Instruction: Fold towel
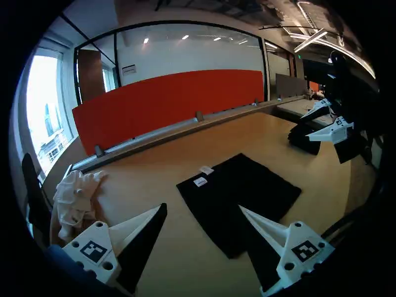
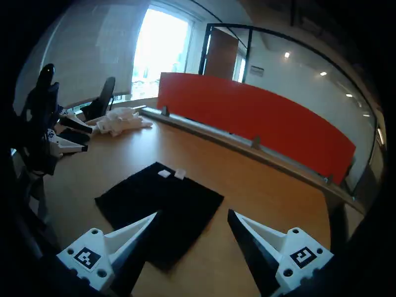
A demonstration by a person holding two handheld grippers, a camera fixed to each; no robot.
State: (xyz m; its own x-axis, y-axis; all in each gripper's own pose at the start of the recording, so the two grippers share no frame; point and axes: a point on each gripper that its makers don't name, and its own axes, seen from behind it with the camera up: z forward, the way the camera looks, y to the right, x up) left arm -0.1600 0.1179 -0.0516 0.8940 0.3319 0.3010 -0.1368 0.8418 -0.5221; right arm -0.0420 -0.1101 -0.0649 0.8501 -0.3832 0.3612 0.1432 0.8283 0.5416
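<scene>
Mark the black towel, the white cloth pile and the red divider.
black towel (image 1: 237, 185), left gripper view, middle of the fabric.
white cloth pile (image 1: 74, 198), left gripper view, centre of heap.
red divider (image 1: 168, 104), left gripper view, panel face.

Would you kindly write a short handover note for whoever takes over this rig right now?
Left gripper: jaws open, empty, hovering by the near edge of the black towel.
Right gripper: jaws open, empty, also hovering by the towel's near edge.
Towel: lies flat on the wooden desk, with two white tags at its far edge. A white cloth heap sits apart, towards the window.
Done: towel is laid out; I cannot tell whether a fold has already been made.
Left: grasp an edge and fold.
</scene>
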